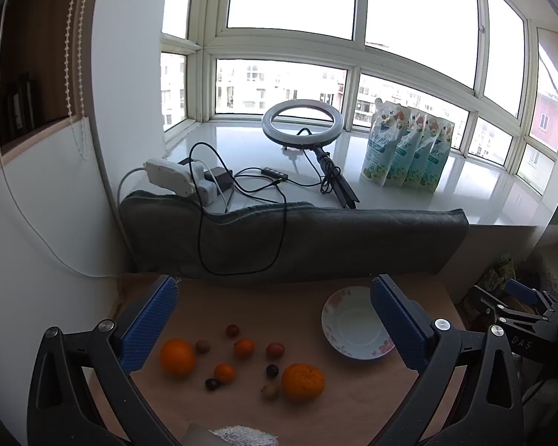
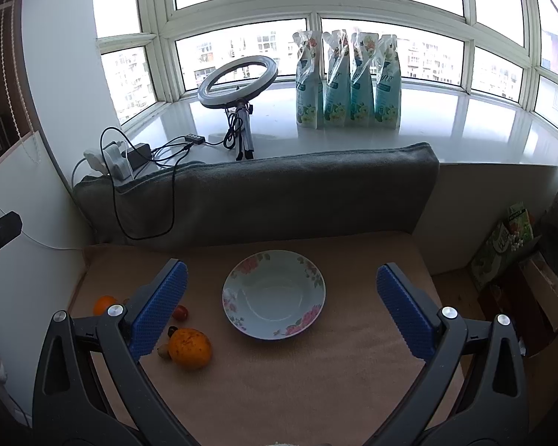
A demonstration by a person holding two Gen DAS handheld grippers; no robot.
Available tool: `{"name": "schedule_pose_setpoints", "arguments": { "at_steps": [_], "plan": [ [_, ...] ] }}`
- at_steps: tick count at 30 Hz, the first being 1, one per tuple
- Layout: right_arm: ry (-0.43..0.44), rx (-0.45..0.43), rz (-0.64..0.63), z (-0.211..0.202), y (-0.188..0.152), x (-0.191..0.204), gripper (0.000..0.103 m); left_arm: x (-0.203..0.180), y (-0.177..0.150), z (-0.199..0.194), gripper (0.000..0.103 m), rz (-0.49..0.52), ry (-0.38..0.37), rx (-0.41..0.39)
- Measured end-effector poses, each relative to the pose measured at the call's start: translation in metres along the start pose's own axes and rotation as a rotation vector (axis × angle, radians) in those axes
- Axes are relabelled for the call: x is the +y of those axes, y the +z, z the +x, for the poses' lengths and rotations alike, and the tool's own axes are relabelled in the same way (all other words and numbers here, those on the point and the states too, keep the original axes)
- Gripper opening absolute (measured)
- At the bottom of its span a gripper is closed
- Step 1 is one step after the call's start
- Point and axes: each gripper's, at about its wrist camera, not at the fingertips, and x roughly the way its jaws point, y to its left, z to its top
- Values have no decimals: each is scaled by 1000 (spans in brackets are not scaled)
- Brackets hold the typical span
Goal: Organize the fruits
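Note:
Several fruits lie loose on the beige table: a large orange at the left, a second large orange at the right, small orange ones and small dark ones between. A floral white plate lies empty to their right. My left gripper is open above the fruits, holding nothing. In the right wrist view the plate lies between the fingers of my open, empty right gripper. An orange lies left of the plate, partly behind the left finger.
A grey cushion backs the table. Behind it a white windowsill bears a ring light, cables, a power strip and several teal pouches. Boxes stand right of the table. A white cloth lies at the near edge.

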Motion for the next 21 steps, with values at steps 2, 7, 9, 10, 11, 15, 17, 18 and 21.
{"name": "schedule_pose_setpoints", "arguments": {
  "at_steps": [2,7,9,10,11,15,17,18,21],
  "plan": [
    [0,0,1,0,0,0,103,0,0,0,103,0,1,0],
    [0,1,2,-1,0,0,103,-1,-1,-2,103,1,-2,-1],
    [0,1,1,-1,-1,0,103,-1,-1,-2,103,1,-3,-1],
    [0,0,1,-1,-1,0,103,-1,-1,-2,103,1,-3,-2],
    [1,1,0,-1,0,0,103,-1,-1,-2,103,2,-2,-2],
    [2,2,0,-1,-1,0,103,-3,-1,-3,103,-1,-4,-1],
    [1,2,1,-1,-1,0,103,-3,-2,-3,103,0,-4,-2],
    [2,2,1,-1,-1,0,103,-3,-2,-3,103,0,-4,-2],
    [1,3,1,-2,-2,0,103,-3,-2,-3,103,-1,-4,-1]
  ]
}}
